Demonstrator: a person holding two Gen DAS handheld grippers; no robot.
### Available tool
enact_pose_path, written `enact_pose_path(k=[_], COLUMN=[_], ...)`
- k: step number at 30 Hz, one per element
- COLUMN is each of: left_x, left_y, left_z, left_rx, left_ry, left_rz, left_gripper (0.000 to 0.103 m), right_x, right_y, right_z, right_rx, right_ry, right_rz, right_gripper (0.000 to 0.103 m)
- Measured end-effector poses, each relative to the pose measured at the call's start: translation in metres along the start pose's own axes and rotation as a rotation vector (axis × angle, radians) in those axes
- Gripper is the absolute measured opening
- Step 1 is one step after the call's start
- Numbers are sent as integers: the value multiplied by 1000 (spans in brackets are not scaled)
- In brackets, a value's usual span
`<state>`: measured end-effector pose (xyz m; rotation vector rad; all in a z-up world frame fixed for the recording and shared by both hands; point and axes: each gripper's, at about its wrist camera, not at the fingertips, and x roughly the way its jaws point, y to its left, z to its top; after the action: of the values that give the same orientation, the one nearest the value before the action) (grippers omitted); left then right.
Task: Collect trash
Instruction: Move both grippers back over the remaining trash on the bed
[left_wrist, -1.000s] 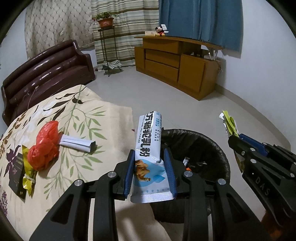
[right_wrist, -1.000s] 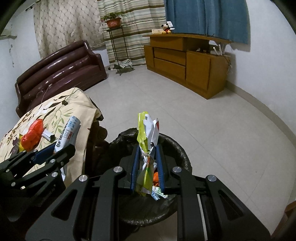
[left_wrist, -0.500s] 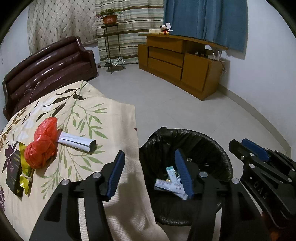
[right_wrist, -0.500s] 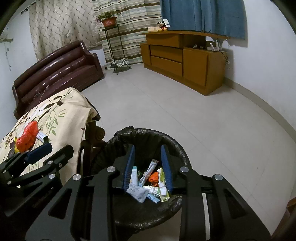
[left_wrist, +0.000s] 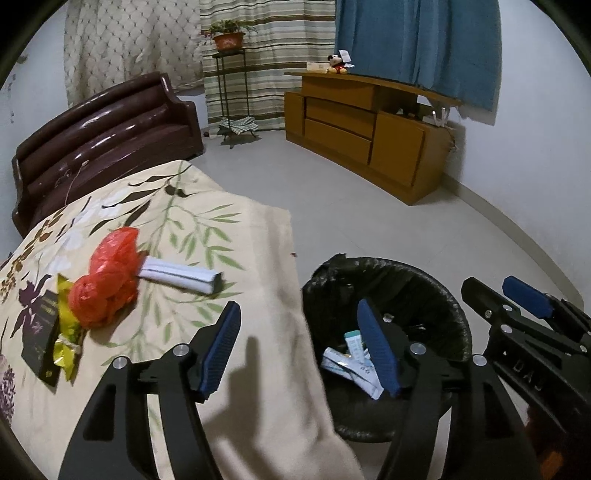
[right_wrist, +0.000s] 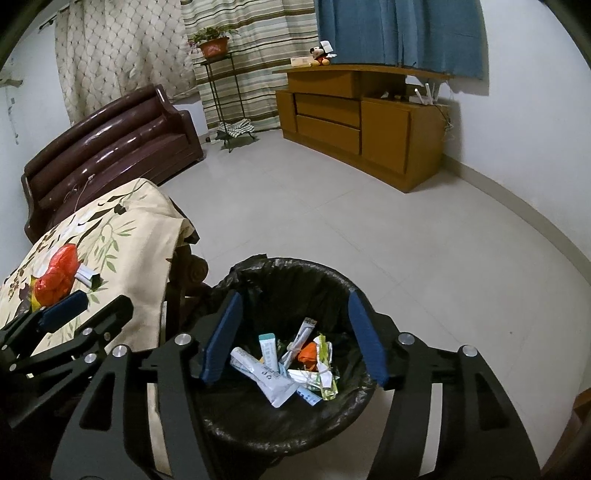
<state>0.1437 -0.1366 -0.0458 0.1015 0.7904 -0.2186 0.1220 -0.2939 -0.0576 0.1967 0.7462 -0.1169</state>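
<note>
Only the right wrist view showed the wrappers (right_wrist: 291, 365) piled below the wide, empty right gripper (right_wrist: 293, 338); the left gripper (left_wrist: 301, 347), its jaws just opened wide, had dropped its sachet.

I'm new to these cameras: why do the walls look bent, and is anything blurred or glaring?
Left wrist view: fisheye bends the walls, corners go black, the left gripper throws a soft shadow on the tablecloth, the sofa shows glare. Right wrist view: same bending; the bin and its wrappers look sharp.

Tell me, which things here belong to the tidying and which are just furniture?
Part of the job:
- black-lined bin
- wrappers in it
- red bag
- white packet
- yellow wrapper

Just there:
- sofa
- wooden cabinet
- potted plant
</note>
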Motion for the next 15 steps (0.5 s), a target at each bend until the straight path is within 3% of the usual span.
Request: enact_pose_path(k=[15], left_x=[-38], left_y=[87], left_z=[-18], left_rx=[-106], left_ry=[-20], left_rz=[113], left_gripper=[70], right_x=[-11], right_y=[81], right_z=[-7], right_rx=[-111], right_ry=[17], right_rz=[107], right_gripper=[60])
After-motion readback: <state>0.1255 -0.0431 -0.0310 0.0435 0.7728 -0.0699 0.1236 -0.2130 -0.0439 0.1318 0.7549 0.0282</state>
